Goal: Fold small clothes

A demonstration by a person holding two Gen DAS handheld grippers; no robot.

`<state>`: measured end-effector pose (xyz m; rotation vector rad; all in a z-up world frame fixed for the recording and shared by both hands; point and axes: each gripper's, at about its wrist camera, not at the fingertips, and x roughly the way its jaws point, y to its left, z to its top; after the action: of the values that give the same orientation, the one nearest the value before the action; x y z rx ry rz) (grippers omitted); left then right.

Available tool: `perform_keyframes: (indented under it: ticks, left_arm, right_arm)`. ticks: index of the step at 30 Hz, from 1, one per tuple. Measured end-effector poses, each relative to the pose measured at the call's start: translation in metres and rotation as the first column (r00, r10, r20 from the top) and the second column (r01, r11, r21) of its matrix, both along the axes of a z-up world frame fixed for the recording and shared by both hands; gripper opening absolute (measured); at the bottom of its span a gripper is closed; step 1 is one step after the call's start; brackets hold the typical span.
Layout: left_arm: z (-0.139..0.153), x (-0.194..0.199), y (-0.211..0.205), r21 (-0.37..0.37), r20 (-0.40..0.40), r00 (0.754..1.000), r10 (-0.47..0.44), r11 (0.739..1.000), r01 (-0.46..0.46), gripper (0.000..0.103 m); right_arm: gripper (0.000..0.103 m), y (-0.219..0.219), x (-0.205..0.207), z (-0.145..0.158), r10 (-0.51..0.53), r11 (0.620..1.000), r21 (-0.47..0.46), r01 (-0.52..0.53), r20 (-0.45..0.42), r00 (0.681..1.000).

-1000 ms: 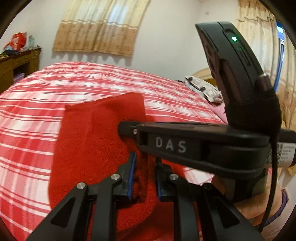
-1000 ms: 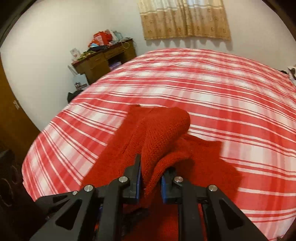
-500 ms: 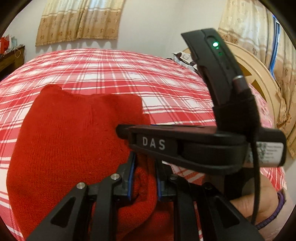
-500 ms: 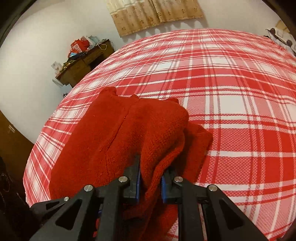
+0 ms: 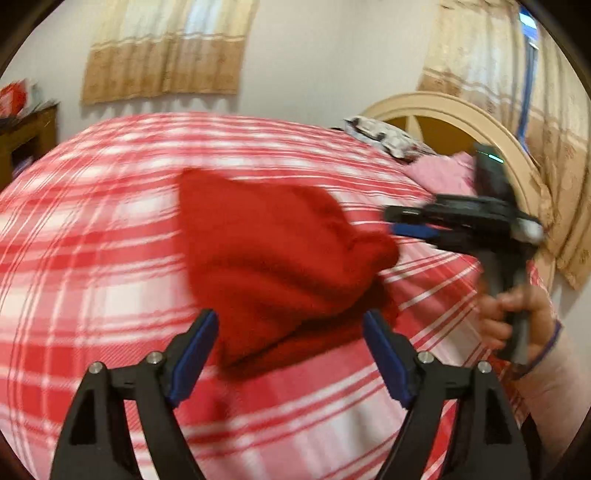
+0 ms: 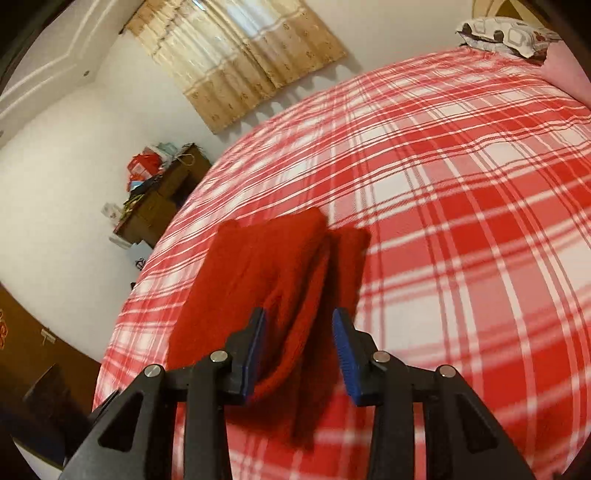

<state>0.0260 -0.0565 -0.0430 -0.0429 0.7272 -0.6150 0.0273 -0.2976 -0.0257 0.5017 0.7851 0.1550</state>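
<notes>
Lying on a bed (image 6: 461, 192) covered in a red-and-white plaid sheet is a small red knitted garment (image 5: 273, 254), folded over on itself into a thick, slightly rumpled bundle. Both views are blurred.

From the left wrist view, the left tongs (image 5: 290, 354) stand wide with their jaws opening; the near edge of the garment sits between the blue pads (image 5: 192, 354), which do not press on it. To the right in this view, a hand (image 5: 513, 317) grips the handle of the right tongs (image 5: 410, 221), seen from the side just beside the garment's far right corner.

From the right wrist view, the right tongs (image 6: 299, 354) are partly apart, jaws opening, with a fold of the garment lying between them, close against the left pad but free of the right.

A patterned pillow (image 6: 506, 31) rests at the head of the bed, and a cluttered wooden desk (image 6: 159, 206) stands against the wall under tan curtains (image 6: 236, 55).
</notes>
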Motion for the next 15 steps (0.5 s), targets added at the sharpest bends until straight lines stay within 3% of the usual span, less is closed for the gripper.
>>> perform_keyframes:
  ticks: [3,5,8,11,15]
  left_arm:
    - [-0.014,0.01,0.021,-0.01,-0.072,0.994,0.086,0.996,-0.087,0.083]
    - [-0.022,0.011,0.021,-0.005,-0.106,0.99,0.09,0.996,-0.091,0.083]
    - [-0.027,0.008,0.008,0.068,-0.082,0.993,0.087,0.994,-0.081,0.083]
    - [-0.031,0.007,-0.006,0.131,-0.045,0.995,0.089,0.988,-0.083,0.083]
    - [-0.038,0.021,-0.009,0.198,-0.033,0.989,0.146,0.971,-0.137,0.092]
  right_arm:
    - [0.039,0.024,-0.019,0.004,0.047,0.999,-0.019,-0.047,0.005,0.999]
    - [0.044,0.04,-0.023,0.009,0.085,0.994,-0.064,-0.084,0.006,0.996]
    - [0.064,0.057,-0.025,0.014,0.128,0.98,-0.158,-0.122,0.029,0.991]
    - [0.065,0.065,-0.018,0.018,0.178,0.966,-0.198,-0.166,0.043,0.983]
    - [0.065,0.074,0.003,-0.001,0.225,0.94,-0.257,-0.225,-0.03,0.974]
